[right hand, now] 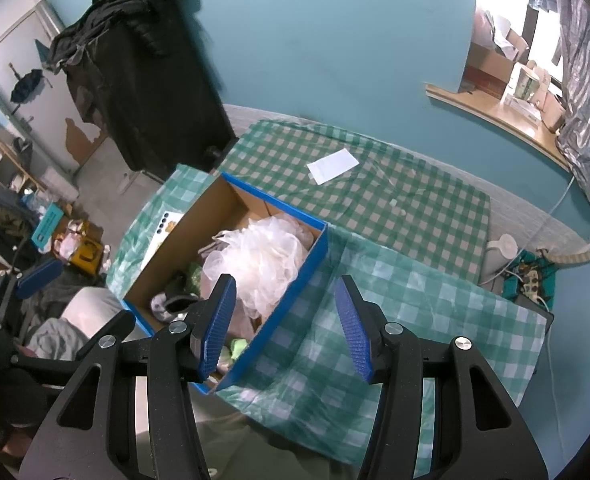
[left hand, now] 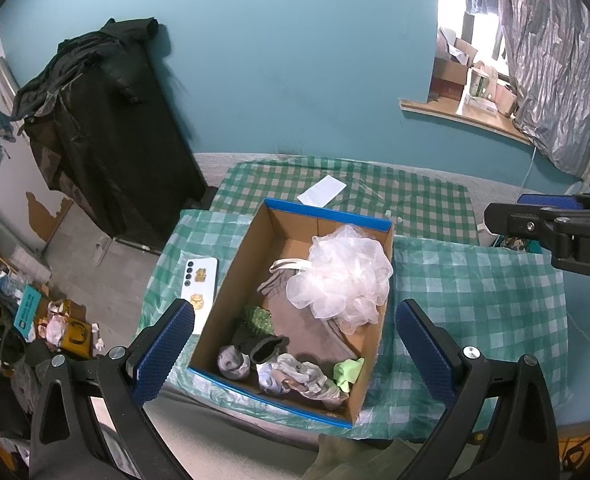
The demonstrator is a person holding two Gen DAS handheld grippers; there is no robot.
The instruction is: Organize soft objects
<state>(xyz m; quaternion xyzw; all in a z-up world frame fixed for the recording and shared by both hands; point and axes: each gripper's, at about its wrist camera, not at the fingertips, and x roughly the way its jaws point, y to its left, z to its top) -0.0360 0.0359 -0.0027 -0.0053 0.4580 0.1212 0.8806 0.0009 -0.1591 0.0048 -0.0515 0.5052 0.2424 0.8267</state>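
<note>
Left wrist view first: my left gripper (left hand: 295, 344) hangs with its blue-padded jaws spread wide and nothing between the pads, tilted down over the near end of the open cardboard box with the blue rim (left hand: 369, 222). Framed between those jaws lie the soft things: a rolled grey sock (left hand: 233, 362), a black sock (left hand: 265, 346) beside it, a crumpled pale cloth (left hand: 299, 376) and a small light-green rag (left hand: 349, 370) against the near wall. Farther along the box sits the puffy white mesh bath sponge (left hand: 349, 276) on a brown-grey folded cloth (left hand: 295, 320), with a green knobbly ball (left hand: 259, 318) tucked at the left wall.

The box's long axis runs away from me, nearly in line with the left gripper, so I judge this hand the nearer one for the small items: they are straight ahead and below it.

In the right wrist view, my right gripper (right hand: 285, 320) is also parted, moderately, and empty. It sits off to the box's right, its left pad over the box's near right corner and its right pad over the green-and-white checked plastic cloth (right hand: 415, 304). From there the sponge lies ahead and to the left, so that hand would have to swing leftward across the blue wall to reach in.

A white smartphone (left hand: 199, 280) lies on the cloth just beside the box's left wall.
</note>
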